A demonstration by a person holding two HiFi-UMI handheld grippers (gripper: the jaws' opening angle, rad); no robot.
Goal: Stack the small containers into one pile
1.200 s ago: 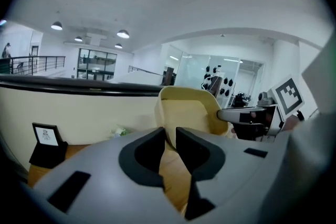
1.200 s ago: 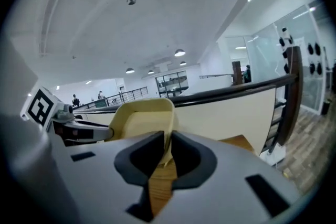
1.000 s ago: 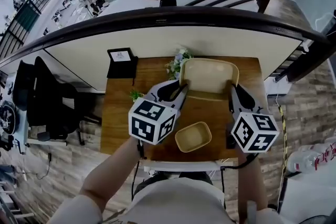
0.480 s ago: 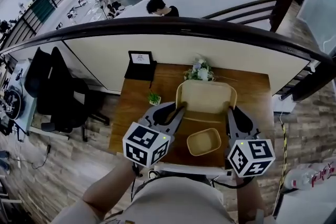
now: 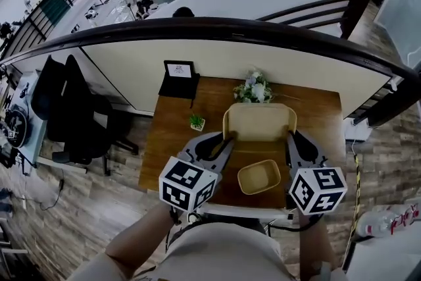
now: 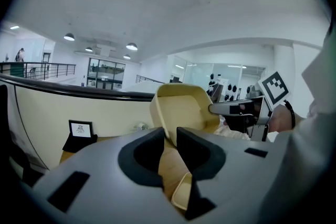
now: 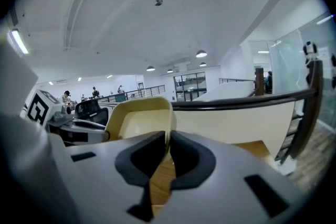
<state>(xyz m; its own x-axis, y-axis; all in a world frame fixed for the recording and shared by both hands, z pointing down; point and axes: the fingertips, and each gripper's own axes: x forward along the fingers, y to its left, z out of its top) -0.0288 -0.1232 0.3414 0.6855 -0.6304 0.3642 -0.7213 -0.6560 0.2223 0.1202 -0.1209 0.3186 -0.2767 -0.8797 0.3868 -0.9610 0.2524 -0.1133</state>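
Jointly, left claw (image 5: 227,139) and right claw (image 5: 289,136) each pinch the large container (image 5: 259,120)

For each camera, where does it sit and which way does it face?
Head view: on the person's head, facing steeply down at the table; left gripper, right gripper and forearms show.
Left gripper view: on the left gripper, facing along its jaws, shut on the big container; right gripper shows beyond.
Right gripper view: on the right gripper, facing along its jaws, shut on that container's other side.
Shared: all three show the big container.
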